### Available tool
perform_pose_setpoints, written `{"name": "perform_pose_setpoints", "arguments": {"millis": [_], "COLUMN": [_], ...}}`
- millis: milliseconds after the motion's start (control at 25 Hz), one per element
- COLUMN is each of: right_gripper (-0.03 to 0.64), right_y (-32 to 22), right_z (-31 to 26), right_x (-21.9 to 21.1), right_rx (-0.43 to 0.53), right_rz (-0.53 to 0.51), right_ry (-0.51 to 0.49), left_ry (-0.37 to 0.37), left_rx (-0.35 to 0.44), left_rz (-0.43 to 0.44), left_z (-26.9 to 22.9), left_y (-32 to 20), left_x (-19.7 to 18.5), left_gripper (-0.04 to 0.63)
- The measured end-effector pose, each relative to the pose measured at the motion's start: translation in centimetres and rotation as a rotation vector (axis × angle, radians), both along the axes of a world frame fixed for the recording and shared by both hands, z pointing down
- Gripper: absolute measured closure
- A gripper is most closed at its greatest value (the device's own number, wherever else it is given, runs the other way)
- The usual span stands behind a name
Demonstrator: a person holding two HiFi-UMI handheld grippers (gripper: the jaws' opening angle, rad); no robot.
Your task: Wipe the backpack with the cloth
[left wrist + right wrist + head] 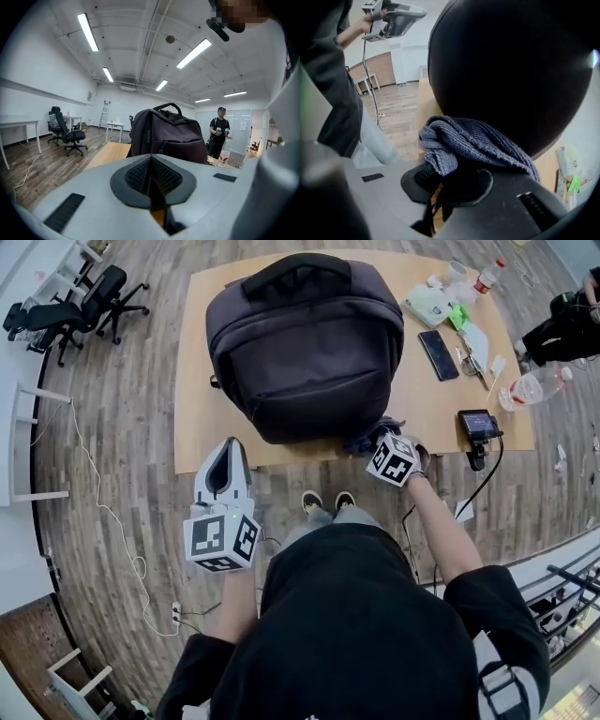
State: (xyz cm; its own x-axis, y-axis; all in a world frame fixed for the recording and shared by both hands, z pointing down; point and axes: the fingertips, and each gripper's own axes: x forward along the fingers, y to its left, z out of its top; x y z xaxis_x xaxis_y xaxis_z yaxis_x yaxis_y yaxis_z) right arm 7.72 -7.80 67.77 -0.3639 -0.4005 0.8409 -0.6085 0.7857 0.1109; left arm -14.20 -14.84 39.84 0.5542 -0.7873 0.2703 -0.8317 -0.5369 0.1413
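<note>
A dark backpack [305, 343] stands on the light wooden table [197, 381]; it also fills the right gripper view [511, 70] and rises ahead in the left gripper view [168, 133]. My right gripper [375, 442] is at the backpack's near right corner, shut on a blue-grey knitted cloth [471, 143] that bunches against the bag's base. That cloth [367, 435] shows as a dark fold at the table's front edge. My left gripper [228, 460] hangs off the table's near edge, left of the bag, shut with nothing in it; its ribbed pads [140, 176] meet.
Right of the bag lie a phone [438, 354], a plastic bottle [530, 388], a white pack [429, 306] and a small camera [477, 425] with a cable. Office chairs [80, 310] stand on the wooden floor far left. Another person [218, 133] stands beyond the table.
</note>
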Motion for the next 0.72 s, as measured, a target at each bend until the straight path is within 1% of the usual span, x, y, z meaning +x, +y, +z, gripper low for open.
{"name": "perform_pose_setpoints", "arguments": {"millis": [120,240,400,600,720], "right_gripper": [0.566,0.566,0.566,0.566,0.566], "right_y": [0.4,0.7,0.8,0.5,-0.1], "right_z": [-1.0,-3.3,-6.9,-13.5,-18.5], "right_x": [1.3,1.8,1.9,1.0,0.5], "right_rx": [0.016,0.053,0.12,0.266,0.37], "right_rz": [-0.025,-0.075,-0.11,-0.15,-0.137], "right_ry": [0.049,0.091,0.102,0.099,0.057], "left_ry": [-0.002,0.002,0.005,0.001,0.003], "left_rx": [0.004,-0.002,-0.008,-0.005,-0.006], "left_rz": [0.018,0.023,0.028,0.026,0.026], "left_z": [-0.4,-0.5,-0.4,-0.3,-0.3], "left_y": [0.5,0.6,0.9,1.2,1.4], "left_x": [1.3,1.8,2.2,2.2,2.5], "left_gripper": [0.578,0.578,0.578,0.578,0.578]}}
